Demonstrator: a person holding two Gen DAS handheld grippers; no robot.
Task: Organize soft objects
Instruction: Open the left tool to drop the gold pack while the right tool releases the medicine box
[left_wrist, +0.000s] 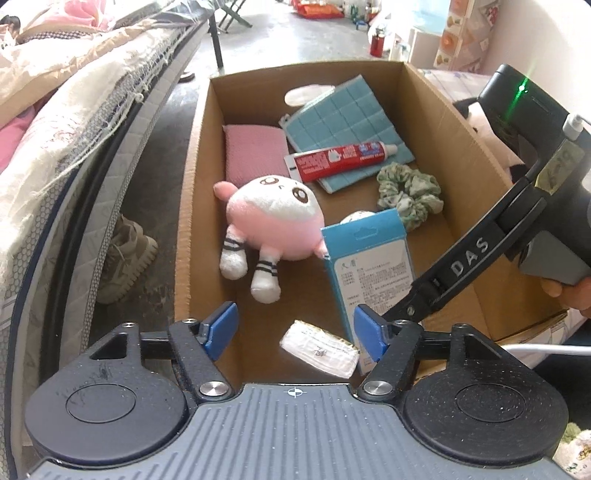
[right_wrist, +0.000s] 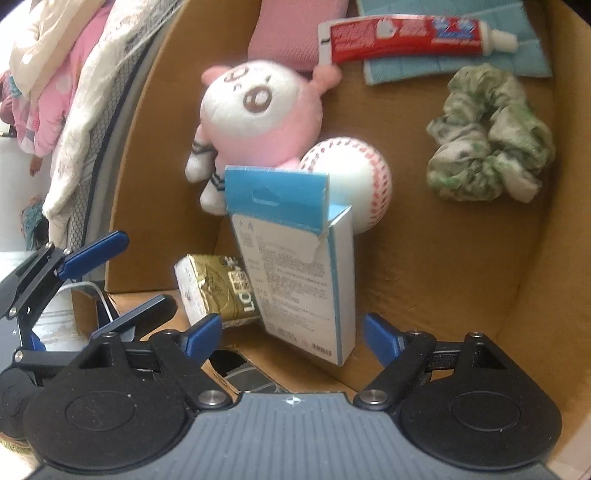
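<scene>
An open cardboard box (left_wrist: 199, 155) holds a pink and white plush (left_wrist: 273, 218), a green scrunchie (left_wrist: 410, 195), a red toothpaste tube (left_wrist: 340, 158) on a teal cloth (left_wrist: 343, 114), a pink pad (left_wrist: 255, 151) and a half-hidden baseball (right_wrist: 354, 177). A blue and white carton (right_wrist: 299, 273) stands upright between the pads of my right gripper (right_wrist: 291, 334), which is open and does not press on it. My left gripper (left_wrist: 295, 330) is open above a gold and white tissue pack (left_wrist: 319, 349) at the box's near end.
A mattress with bedding (left_wrist: 74, 147) runs along the box's left side, with beige shoes (left_wrist: 125, 254) on the floor beneath. A black and white plush (left_wrist: 480, 118) lies outside the right wall. A hand (left_wrist: 569, 291) holds the right gripper's handle.
</scene>
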